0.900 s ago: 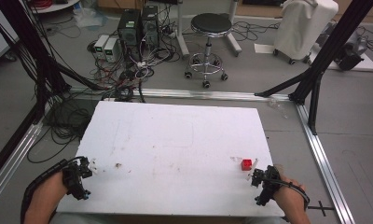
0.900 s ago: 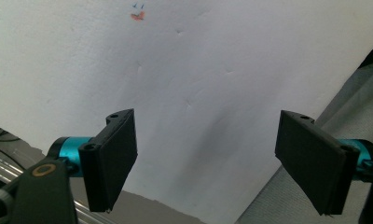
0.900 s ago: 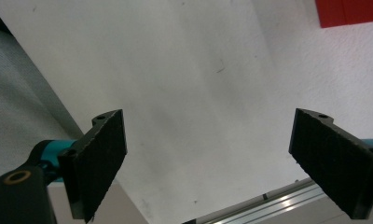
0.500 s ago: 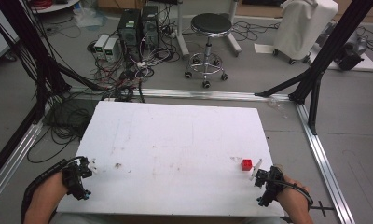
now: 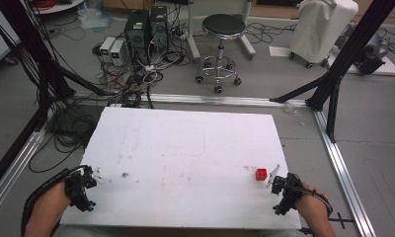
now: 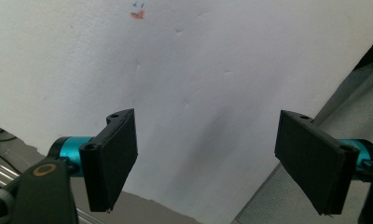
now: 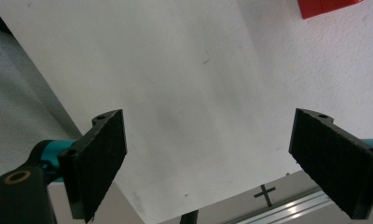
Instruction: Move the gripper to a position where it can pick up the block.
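red block [image 5: 260, 174] sits low and right in the high view, flat on the white table [image 5: 185, 148], just up and left of the right gripper [image 5: 274, 178] and not touching it. in the right gripper view that block [image 7: 329, 6] peeks in at the top right edge, well above the two black jaws, which stand wide apart with only bare table between them. right gripper [image 7: 231, 158] hangs over the table's near right corner, grey floor on the left of its view, a metal rail [image 7: 287, 205] and a black cross mark [image 7: 267, 193] at the bottom.

over at the lower left of the high view, the left gripper [image 5: 96, 174] rests at the table's near left corner, a forearm coming in from the bottom edge. in the left gripper view its jaws are spread wide too, left gripper [image 6: 205, 158] holding nothing, white surface between them. a small orange mark [image 6: 137, 14] shows at the top of that view; the high view has a small dark speck [image 5: 125, 175] just right of that gripper.

beyond the table, at the top of the high view: a black stool [image 5: 220, 29], computer boxes [image 5: 145, 27], and tangled cables [image 5: 136, 79] on the floor.
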